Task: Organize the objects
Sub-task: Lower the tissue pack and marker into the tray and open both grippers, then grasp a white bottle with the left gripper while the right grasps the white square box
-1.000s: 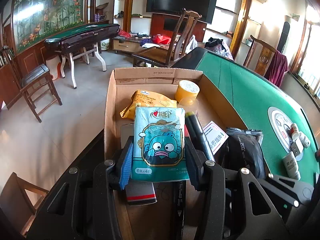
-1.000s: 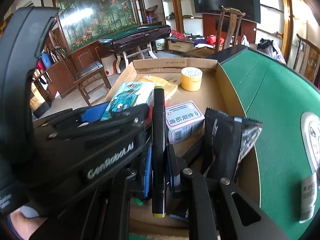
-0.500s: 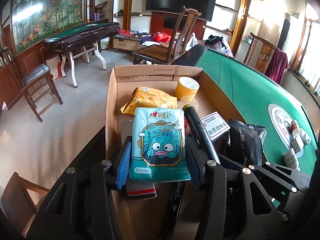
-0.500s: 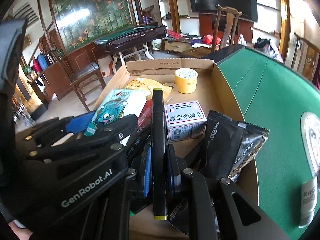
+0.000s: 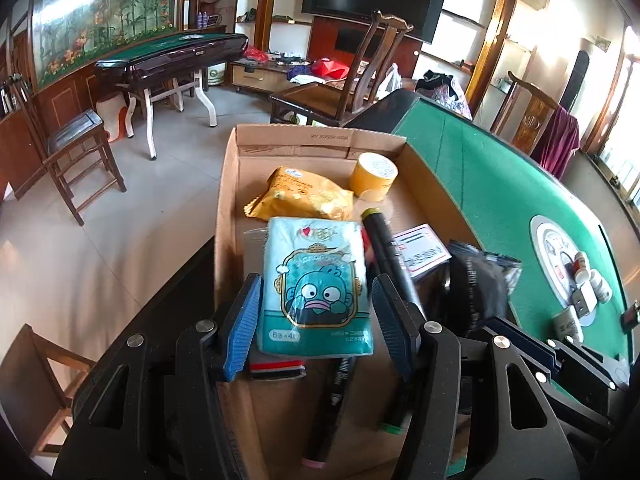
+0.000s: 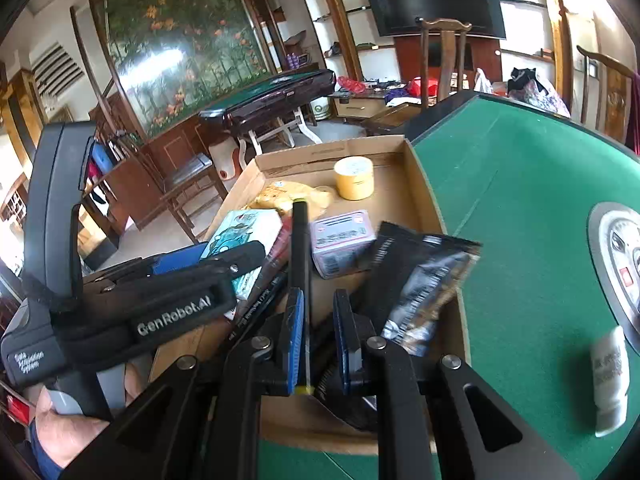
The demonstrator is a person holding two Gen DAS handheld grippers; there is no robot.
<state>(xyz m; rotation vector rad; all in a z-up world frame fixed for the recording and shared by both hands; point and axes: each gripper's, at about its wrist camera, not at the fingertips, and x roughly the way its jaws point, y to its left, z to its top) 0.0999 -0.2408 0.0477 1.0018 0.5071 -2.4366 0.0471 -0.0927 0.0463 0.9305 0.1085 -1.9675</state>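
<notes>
A teal tissue pack (image 5: 316,288) with a cartoon fish lies in the cardboard box (image 5: 228,208). My left gripper (image 5: 317,280) straddles it. Its jaws are opening, and the blue pads stand just clear of the pack's sides. My right gripper (image 6: 319,292) hovers over the near end of the box with its jaws almost together on a black marker (image 6: 300,248). The marker runs forward along the left pad, its yellow end toward the camera. In the left wrist view the marker (image 5: 386,248) shows blurred beside the pack.
The box also holds a yellow snack bag (image 5: 304,196), a yellow tape roll (image 5: 374,176), a pink-and-white carton (image 6: 340,240), a black packet (image 6: 416,280) and a pen (image 5: 340,384). The box sits on a green felt table (image 6: 520,200). A white bottle (image 6: 610,380) lies on the felt.
The left jaws have widened off the tissue pack. The right gripper has shifted right, so the marker now sits against its left pad. The black packet is blurred beside it.
</notes>
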